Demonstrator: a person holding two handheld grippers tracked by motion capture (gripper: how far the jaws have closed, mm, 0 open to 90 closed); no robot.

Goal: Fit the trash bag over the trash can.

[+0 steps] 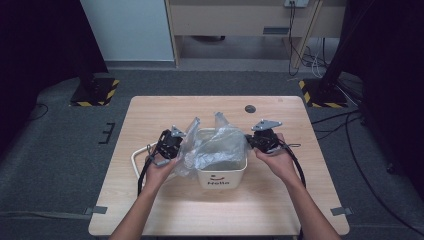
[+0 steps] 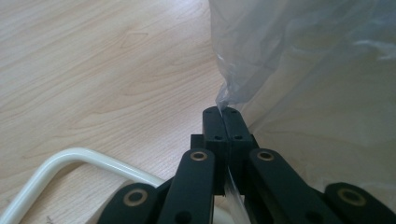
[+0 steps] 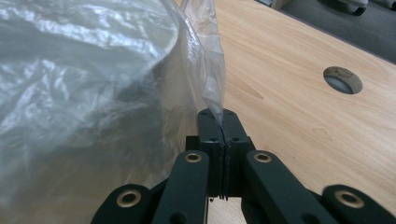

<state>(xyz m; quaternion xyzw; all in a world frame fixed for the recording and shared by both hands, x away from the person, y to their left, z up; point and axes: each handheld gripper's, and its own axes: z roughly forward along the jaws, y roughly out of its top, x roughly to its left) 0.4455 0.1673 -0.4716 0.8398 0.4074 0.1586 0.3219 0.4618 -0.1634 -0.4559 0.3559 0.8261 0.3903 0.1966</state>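
Both grippers pinching bag (image 1: 212, 145) over bin (image 1: 222, 175)
Left gripper (image 2: 223, 114) and right gripper (image 3: 218, 116) clamped on film edges; bin front reads "Hello"

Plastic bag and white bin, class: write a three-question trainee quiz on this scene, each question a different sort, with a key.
1. True or false: the left gripper is shut on the bag.
2. Multiple choice: where is the round hole in the table? A) beyond the bin, on the far right part B) at the near left corner C) under the bin
3. Fill in: the right gripper pinches the bag's ____.

Key
1. True; the fingers clamp a fold of film.
2. A
3. Edge, beside the bin's right side.
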